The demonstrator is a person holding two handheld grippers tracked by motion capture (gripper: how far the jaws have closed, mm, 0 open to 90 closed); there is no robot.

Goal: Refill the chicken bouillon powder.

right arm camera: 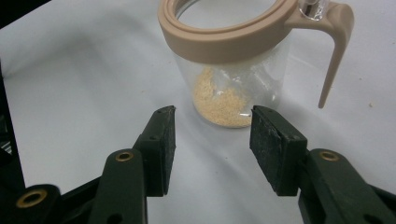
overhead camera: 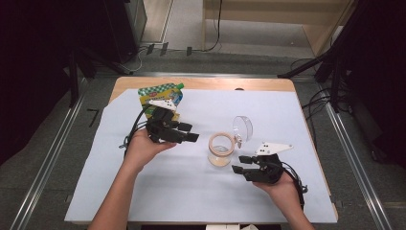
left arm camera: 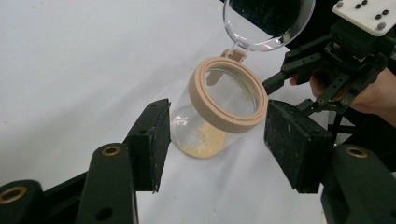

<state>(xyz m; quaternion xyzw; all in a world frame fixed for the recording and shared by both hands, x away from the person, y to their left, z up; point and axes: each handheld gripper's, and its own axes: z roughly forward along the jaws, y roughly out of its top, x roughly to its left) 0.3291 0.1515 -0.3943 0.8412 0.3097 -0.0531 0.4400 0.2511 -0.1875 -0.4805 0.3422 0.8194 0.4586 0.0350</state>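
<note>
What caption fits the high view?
Two open black grippers flank an open clear glass jar with beige rim.

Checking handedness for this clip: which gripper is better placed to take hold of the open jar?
Probably the left. The left gripper has its open jaws either side of the jar, while the right gripper, also open, sits short of it.
</note>
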